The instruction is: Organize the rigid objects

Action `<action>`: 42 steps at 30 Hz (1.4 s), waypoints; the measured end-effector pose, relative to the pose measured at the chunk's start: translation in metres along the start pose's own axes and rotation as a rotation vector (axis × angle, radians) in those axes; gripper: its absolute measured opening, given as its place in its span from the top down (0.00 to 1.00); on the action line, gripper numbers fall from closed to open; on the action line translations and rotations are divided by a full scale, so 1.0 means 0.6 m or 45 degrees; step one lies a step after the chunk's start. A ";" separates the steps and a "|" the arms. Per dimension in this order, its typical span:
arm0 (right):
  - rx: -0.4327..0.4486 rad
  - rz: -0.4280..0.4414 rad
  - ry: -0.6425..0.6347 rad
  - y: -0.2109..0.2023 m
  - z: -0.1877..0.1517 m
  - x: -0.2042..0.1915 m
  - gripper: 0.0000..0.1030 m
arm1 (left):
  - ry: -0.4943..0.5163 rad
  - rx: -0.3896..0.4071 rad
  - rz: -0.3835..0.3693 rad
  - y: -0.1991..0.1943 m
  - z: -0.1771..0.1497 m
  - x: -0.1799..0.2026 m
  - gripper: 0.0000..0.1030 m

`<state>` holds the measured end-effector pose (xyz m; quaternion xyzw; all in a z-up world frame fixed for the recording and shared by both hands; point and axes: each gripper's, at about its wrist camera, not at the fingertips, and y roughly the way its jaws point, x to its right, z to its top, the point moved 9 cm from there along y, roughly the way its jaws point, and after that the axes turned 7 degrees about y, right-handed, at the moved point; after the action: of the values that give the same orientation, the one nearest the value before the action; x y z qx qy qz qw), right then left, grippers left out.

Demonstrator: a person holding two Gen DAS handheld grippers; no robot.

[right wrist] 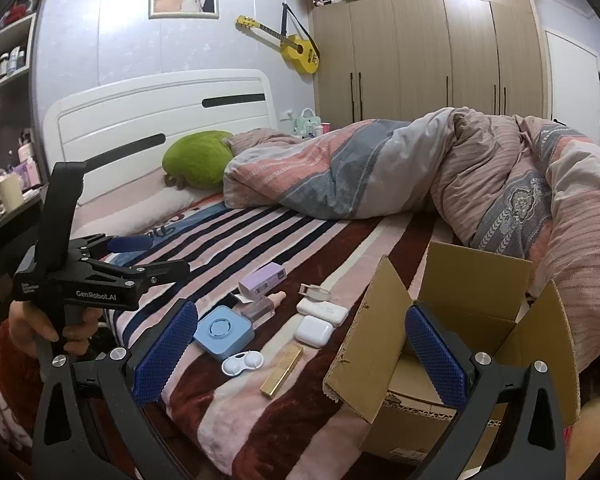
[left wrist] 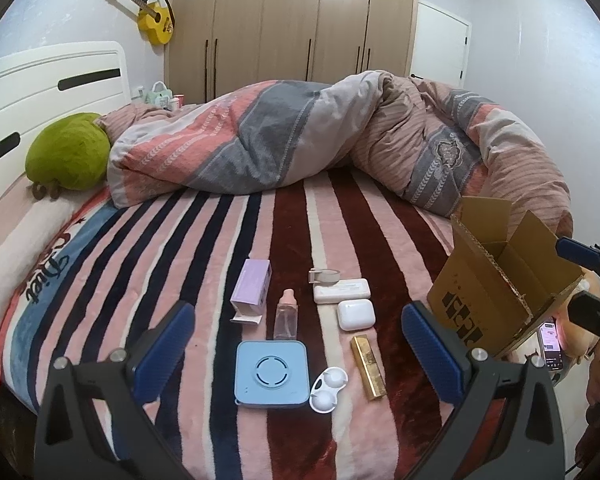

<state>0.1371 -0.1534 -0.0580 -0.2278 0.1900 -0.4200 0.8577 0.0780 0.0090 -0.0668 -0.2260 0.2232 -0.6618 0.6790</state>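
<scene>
Small items lie on the striped blanket: a blue square device, a white lens case, a gold bar, a white earbud case, a white flat box, a clear bottle, a purple box. An open cardboard box stands at the right. My left gripper is open above the near items. My right gripper is open, its right finger at the cardboard box. The blue device shows there too.
A bunched duvet and a green plush lie at the far side by the white headboard. A phone lies right of the box. A wardrobe stands behind.
</scene>
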 end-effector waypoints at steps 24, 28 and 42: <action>-0.001 -0.002 0.021 0.000 -0.014 -0.001 0.00 | -0.016 -0.008 -0.002 -0.003 0.002 -0.007 0.00; 0.002 -0.007 0.022 -0.001 -0.014 0.000 0.00 | -0.019 -0.009 0.003 -0.002 0.002 -0.010 0.01; -0.002 -0.003 0.020 -0.001 -0.014 -0.001 0.00 | -0.015 -0.006 -0.003 -0.005 0.001 -0.013 0.01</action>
<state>0.1320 -0.1551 -0.0645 -0.2253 0.1968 -0.4228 0.8554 0.0758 0.0168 -0.0648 -0.2319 0.2205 -0.6607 0.6790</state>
